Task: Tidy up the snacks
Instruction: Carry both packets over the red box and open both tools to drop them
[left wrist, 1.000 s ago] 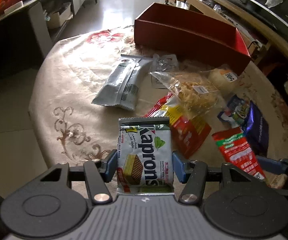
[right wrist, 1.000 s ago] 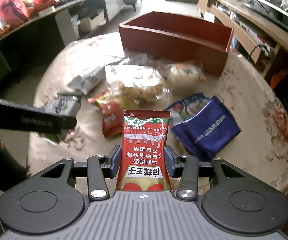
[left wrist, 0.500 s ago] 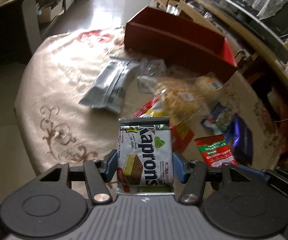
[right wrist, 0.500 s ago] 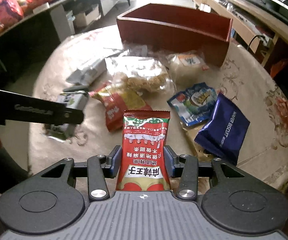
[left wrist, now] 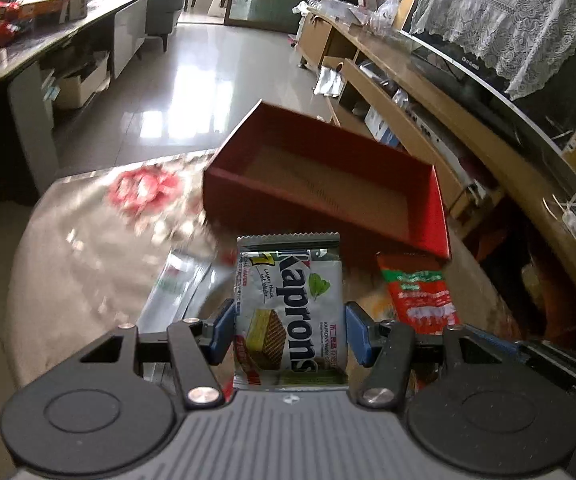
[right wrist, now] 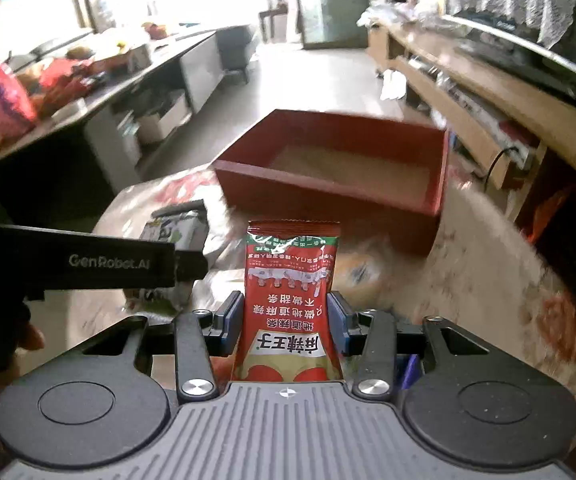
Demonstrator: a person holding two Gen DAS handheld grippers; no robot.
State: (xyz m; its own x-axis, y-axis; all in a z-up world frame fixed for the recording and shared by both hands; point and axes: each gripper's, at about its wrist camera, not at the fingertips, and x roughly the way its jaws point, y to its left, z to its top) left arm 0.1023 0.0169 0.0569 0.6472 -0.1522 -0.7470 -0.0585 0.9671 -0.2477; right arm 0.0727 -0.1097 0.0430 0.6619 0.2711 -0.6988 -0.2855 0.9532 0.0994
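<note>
My left gripper (left wrist: 290,330) is shut on a white and green Kaprons wafer packet (left wrist: 290,308), held upright above the table. My right gripper (right wrist: 286,322) is shut on a red spicy-snack packet (right wrist: 290,304) with white Chinese lettering. That red packet (left wrist: 418,294) also shows at the right of the left wrist view. Straight ahead of both grippers stands an open red box (left wrist: 328,188), its brown floor bare (right wrist: 348,168). In the right wrist view the left gripper's black body (right wrist: 88,258) crosses the left side, the wafer packet (right wrist: 174,226) at its tip.
A round table under a cream floral cloth (left wrist: 88,248) carries the box. A silver pouch (left wrist: 176,292) lies below my left gripper, and blurred packets (right wrist: 360,268) lie below my right. A long wooden shelf (left wrist: 428,92) runs along the right; a dark counter (right wrist: 108,92) stands at the left.
Both grippers have risen and moved toward the red box with their packets still held. The box now looks closer and its inside shows. The loose snacks have dropped below the view.
</note>
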